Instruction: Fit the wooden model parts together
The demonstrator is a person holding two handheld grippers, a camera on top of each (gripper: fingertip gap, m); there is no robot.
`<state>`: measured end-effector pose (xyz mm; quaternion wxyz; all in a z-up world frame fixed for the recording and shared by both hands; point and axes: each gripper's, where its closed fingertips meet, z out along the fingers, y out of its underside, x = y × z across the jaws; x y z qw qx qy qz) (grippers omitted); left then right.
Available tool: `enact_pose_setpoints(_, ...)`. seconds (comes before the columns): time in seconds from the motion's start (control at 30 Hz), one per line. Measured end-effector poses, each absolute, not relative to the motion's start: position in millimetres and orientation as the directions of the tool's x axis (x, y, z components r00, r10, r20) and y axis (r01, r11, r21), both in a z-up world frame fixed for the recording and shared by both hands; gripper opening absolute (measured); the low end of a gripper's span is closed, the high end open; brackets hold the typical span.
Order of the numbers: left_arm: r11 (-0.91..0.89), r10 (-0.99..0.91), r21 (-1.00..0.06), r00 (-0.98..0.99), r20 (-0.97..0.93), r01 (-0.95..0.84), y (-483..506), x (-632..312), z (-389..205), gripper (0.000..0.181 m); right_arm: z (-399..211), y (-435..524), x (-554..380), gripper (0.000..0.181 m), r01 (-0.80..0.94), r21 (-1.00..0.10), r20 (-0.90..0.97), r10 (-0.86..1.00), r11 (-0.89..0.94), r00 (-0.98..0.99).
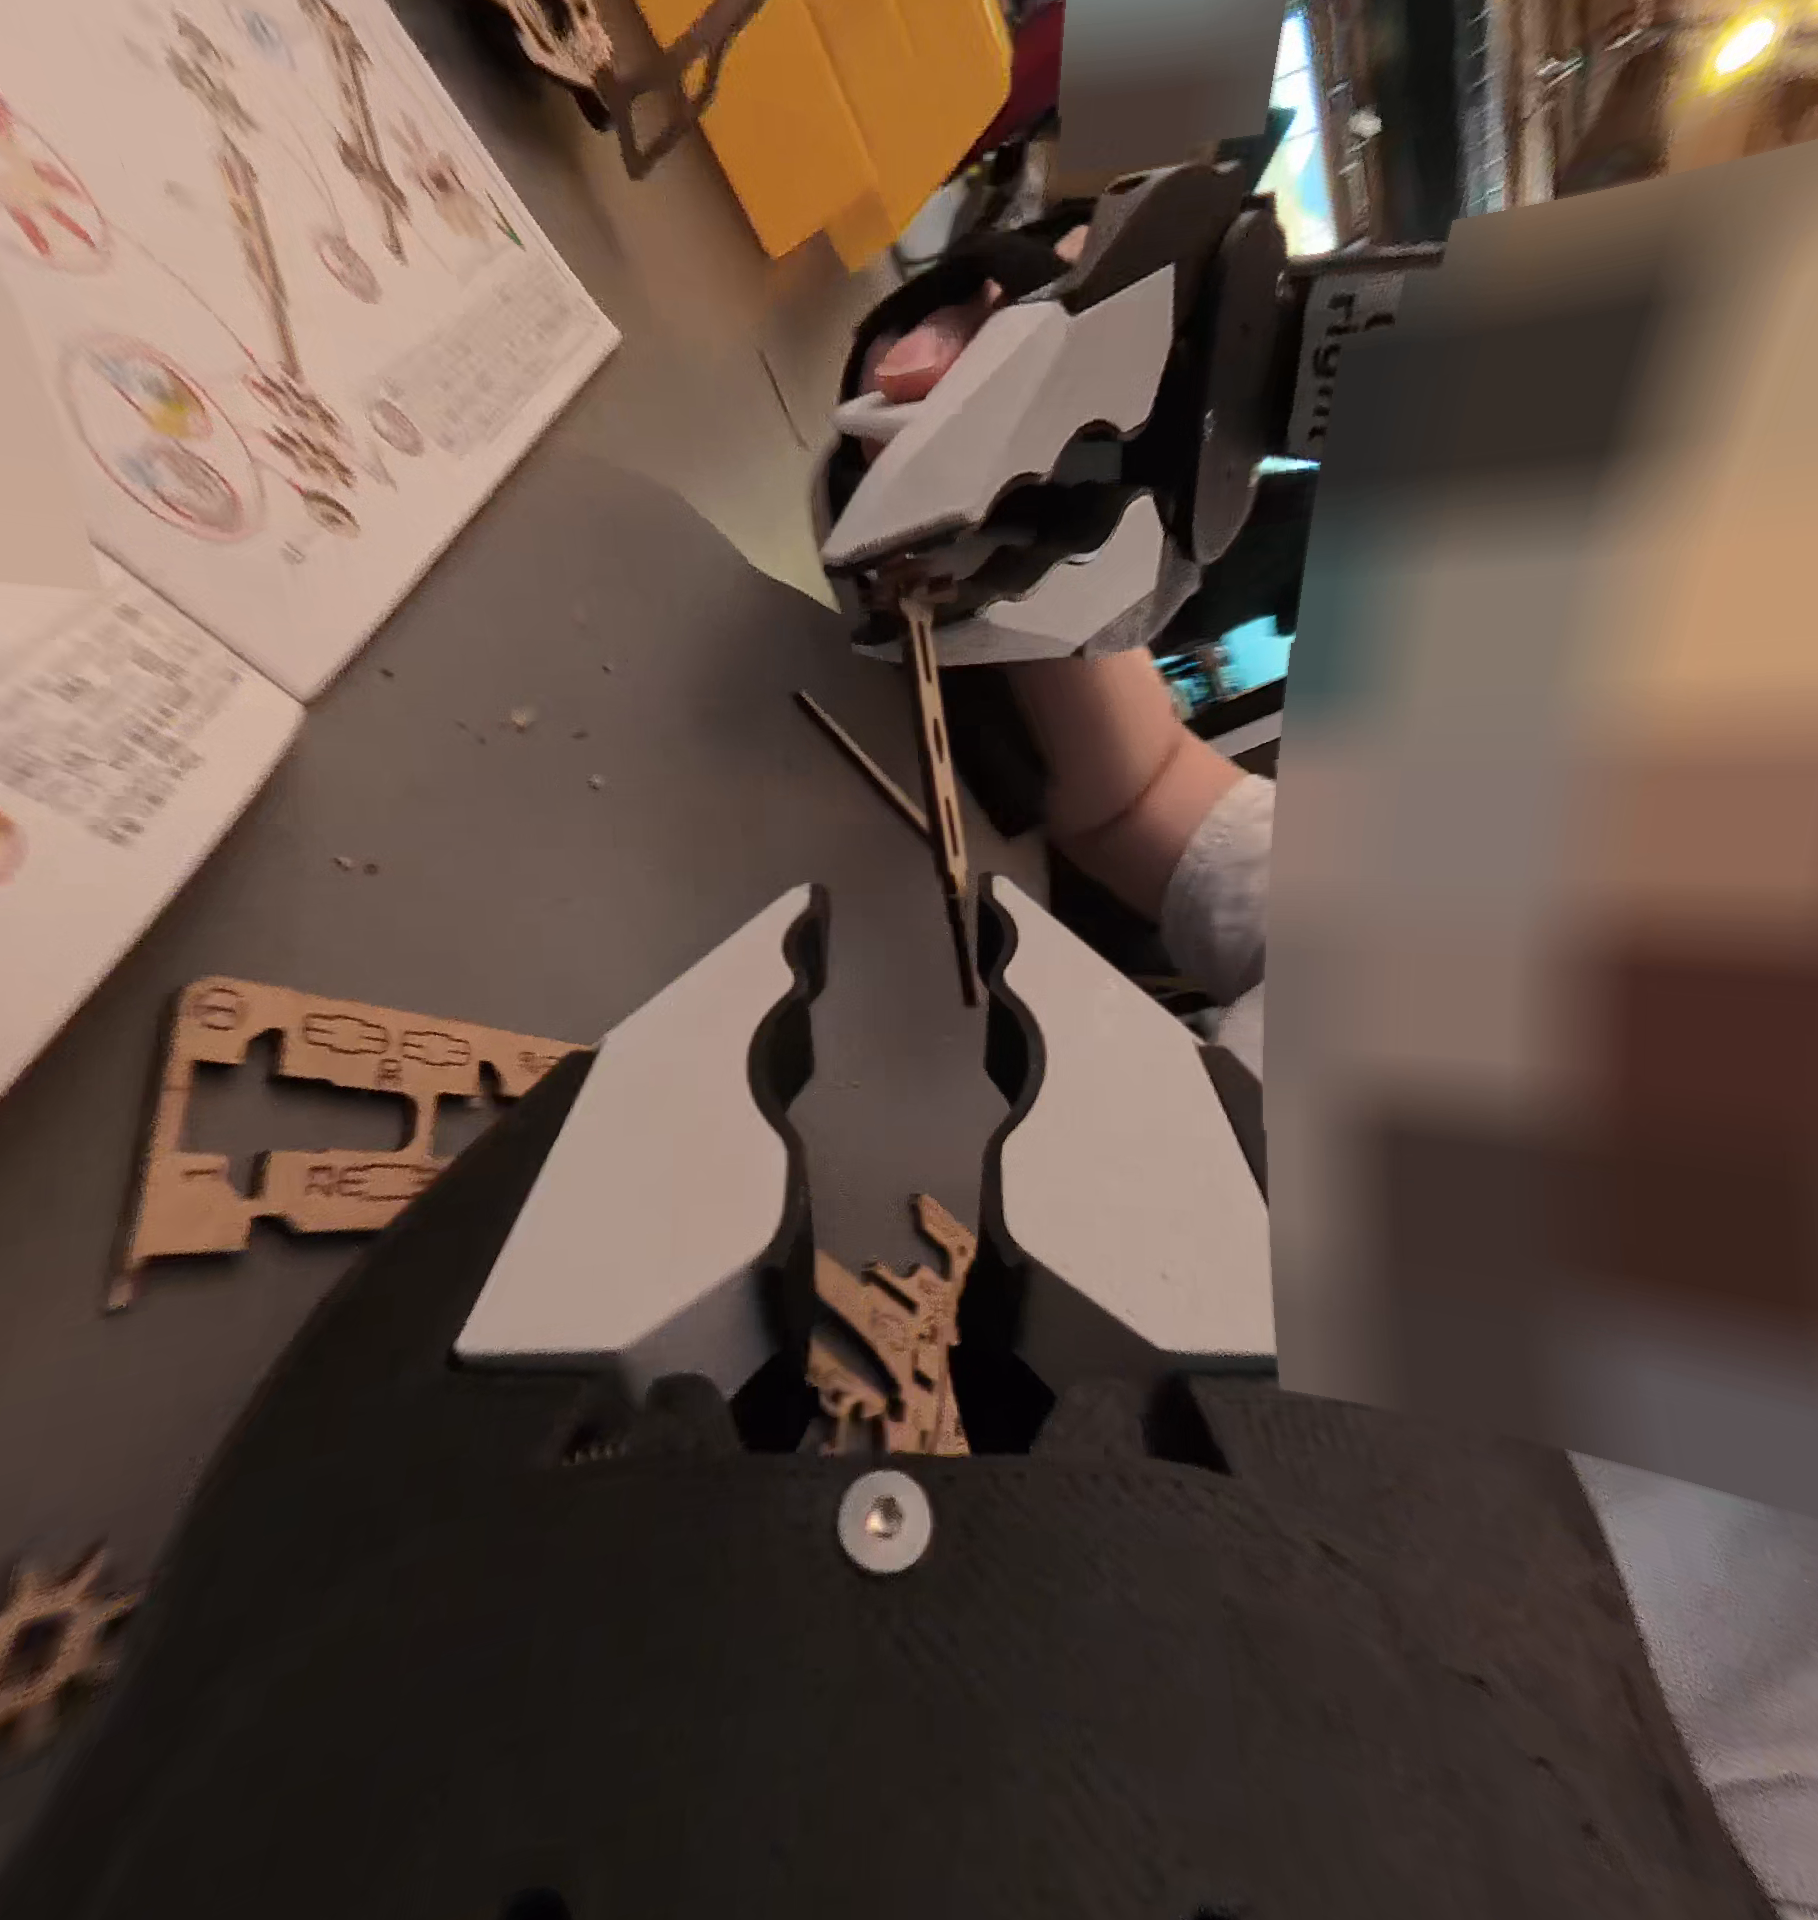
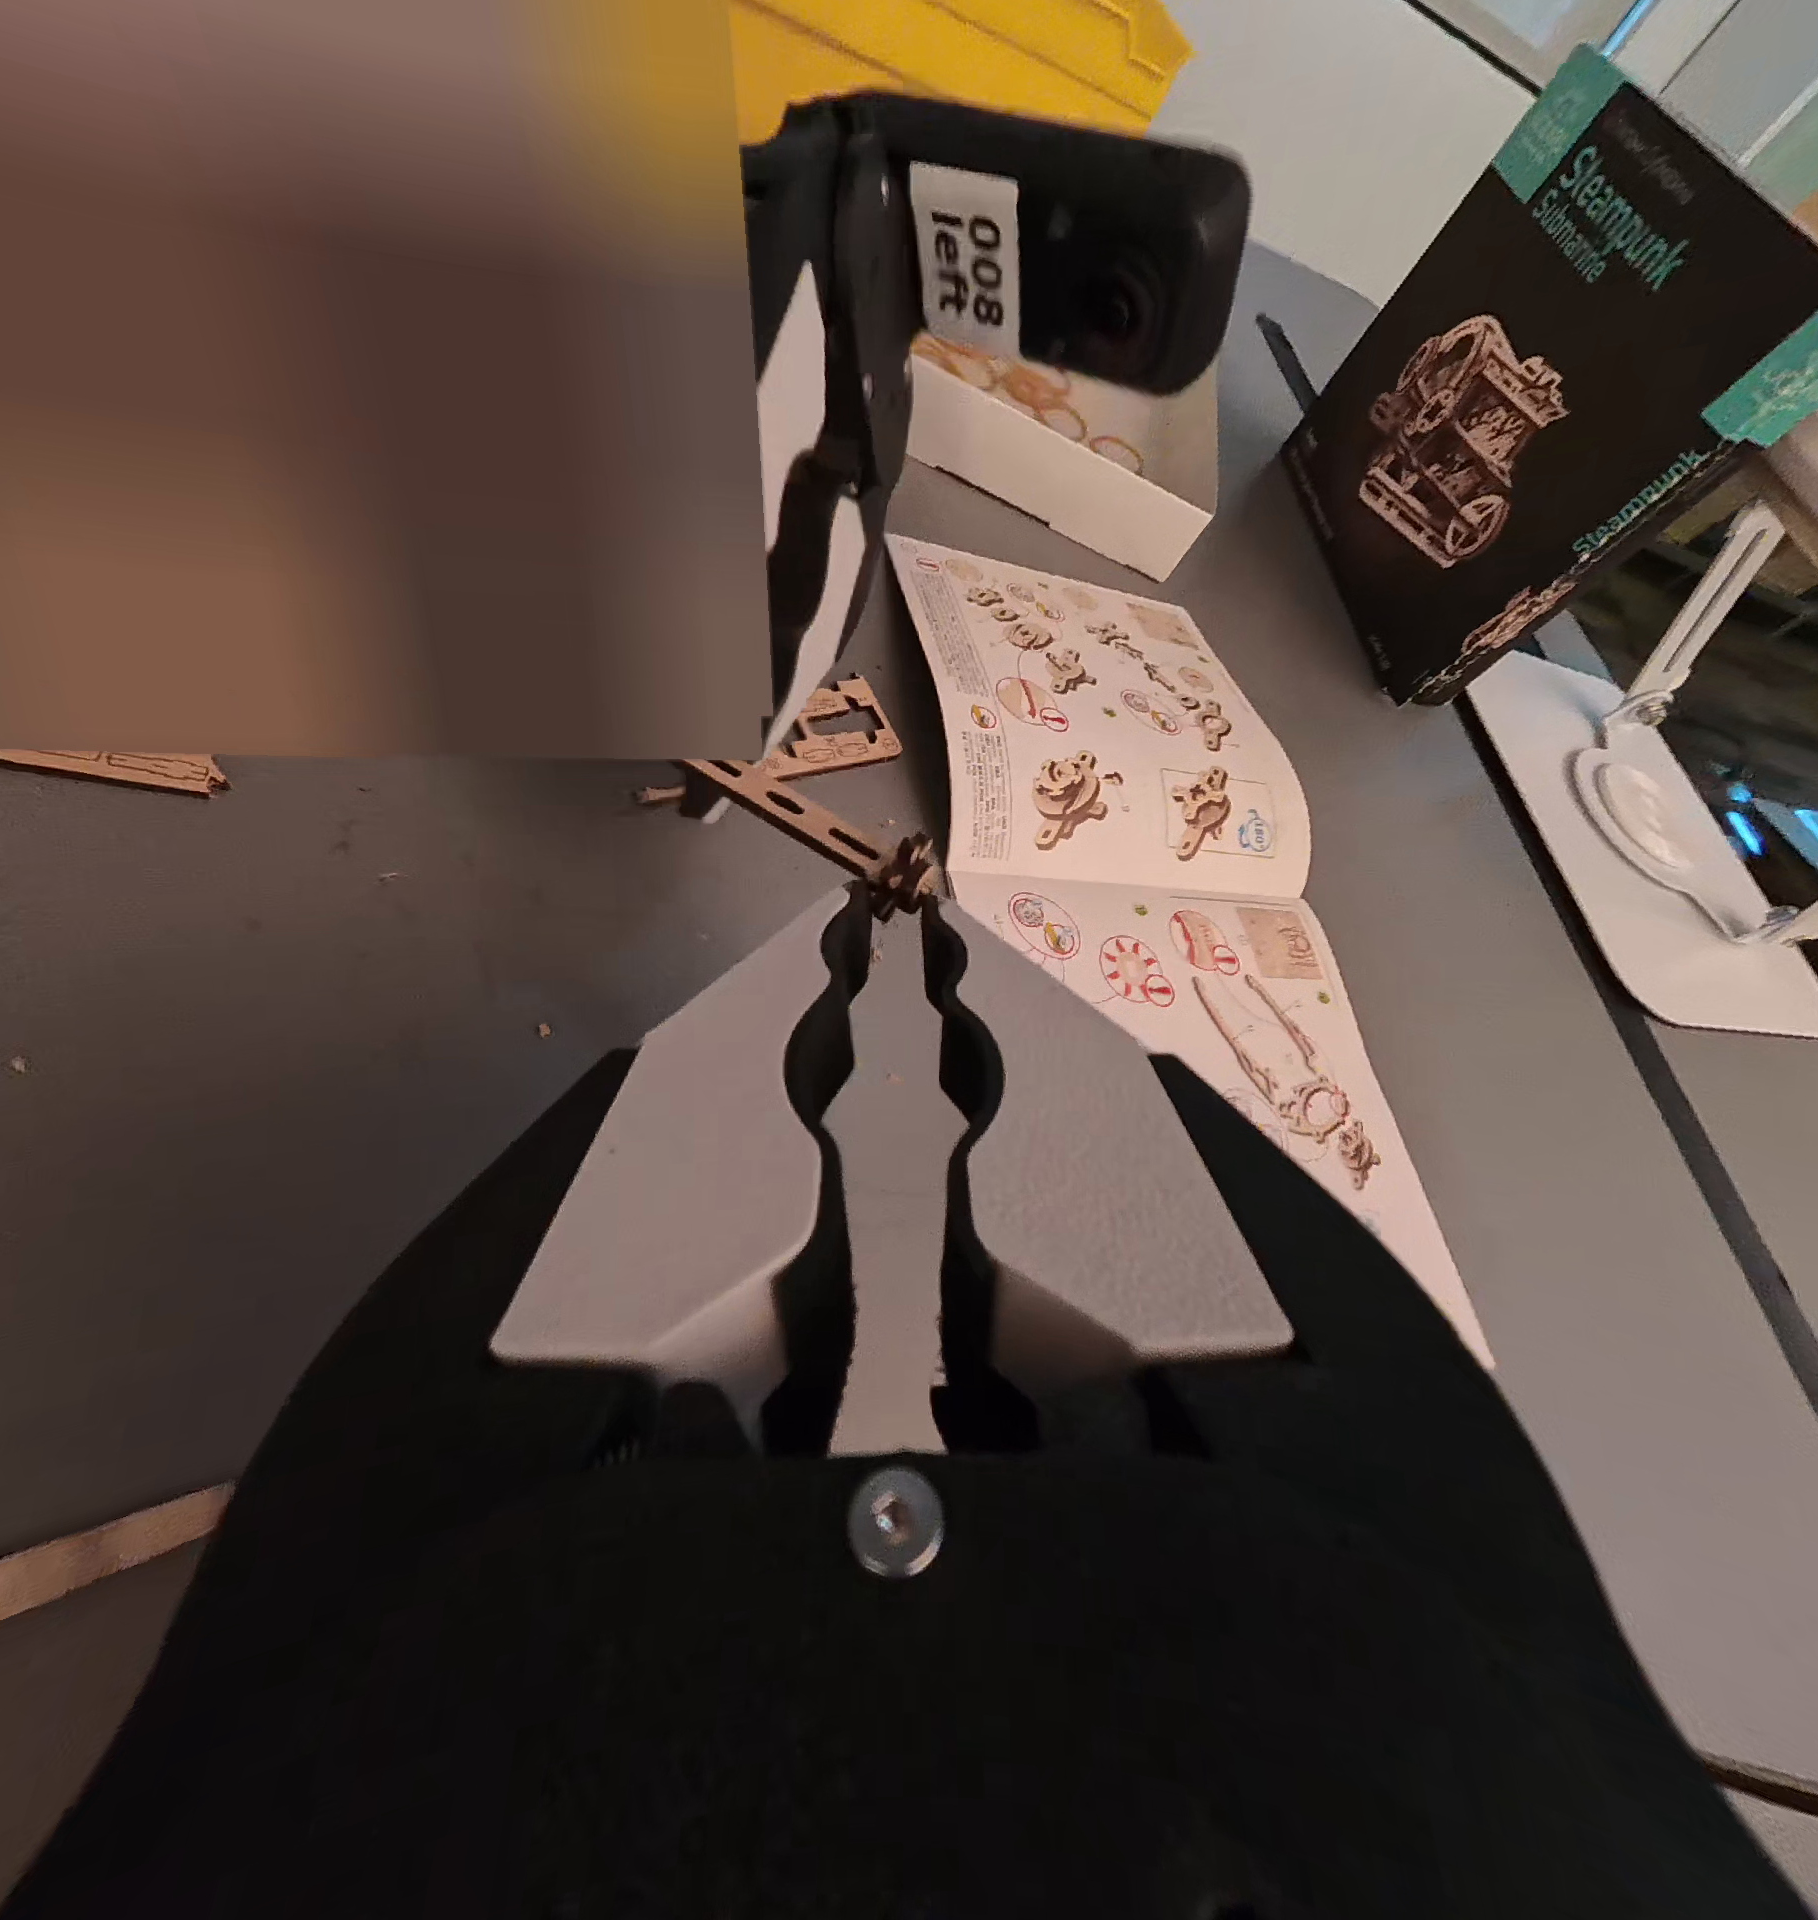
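Note:
My right gripper (image 2: 892, 906) is shut on a small wooden gear (image 2: 907, 864) fixed at one end of a slotted wooden strip (image 2: 780, 805). It holds the strip out over the grey table. In the left wrist view the right gripper (image 1: 910, 587) sits ahead, and the strip (image 1: 936, 769) runs from it down to my left gripper (image 1: 900, 899). The left gripper is open. The strip's free end lies against the inner side of its right finger (image 1: 1081, 1049). One left finger (image 2: 817, 613) shows in the right wrist view.
A cut-out wooden sheet (image 1: 292, 1132), a gear (image 1: 22, 1652), another wooden part (image 1: 900, 1340) and a thin dark stick (image 1: 863, 764) lie on the table. The instruction booklet (image 2: 1123, 748), a white box of rubber bands (image 2: 1071, 457), the dark kit box (image 2: 1528, 416), a yellow bin (image 1: 843, 104) and a white stand (image 2: 1694, 914) surround them.

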<state>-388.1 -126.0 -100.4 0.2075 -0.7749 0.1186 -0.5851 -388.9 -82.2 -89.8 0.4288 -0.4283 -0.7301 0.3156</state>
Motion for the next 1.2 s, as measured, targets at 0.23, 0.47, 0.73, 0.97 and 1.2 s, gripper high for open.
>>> enact_pose_setpoints(0.23, -0.551, -0.717, -0.823, 0.583, 0.382, -0.139, -102.9, -447.2, -73.0, 0.032, -93.0, -60.8, -384.7, 0.007, 0.399, -0.869, 0.228, 0.952, 0.294, -0.204)
enact_pose_setpoints(0.47, -0.265, -0.772, -0.761, 0.603, -0.201, -0.593, -115.9, -509.8, -88.3, 0.036, -77.9, -43.9, -381.8, 0.006, 0.345, -0.930, 0.089, 0.988, 0.127, -0.122)
enact_pose_setpoints(0.73, -0.404, -0.797, -0.637, 0.594, -0.106, -0.656, -122.6, -514.3, -133.1, 0.034, -68.2, -35.1, -379.7, 0.007, 0.300, -0.949, 0.073, 0.994, 0.093, -0.078)
enact_pose_setpoints(0.97, -0.393, -0.816, -0.580, 0.562, -0.139, -0.714, -126.5, -505.1, -142.3, 0.032, -61.0, -26.1, -377.4, 0.007, 0.267, -0.960, 0.077, 0.997, 0.082, -0.030)
enact_pose_setpoints(1.2, -0.411, -0.810, -0.564, 0.570, -0.134, -0.716, -125.9, -510.3, -146.8, 0.027, -53.9, -20.1, -375.0, 0.007, 0.229, -0.972, 0.056, 0.998, 0.056, -0.003)
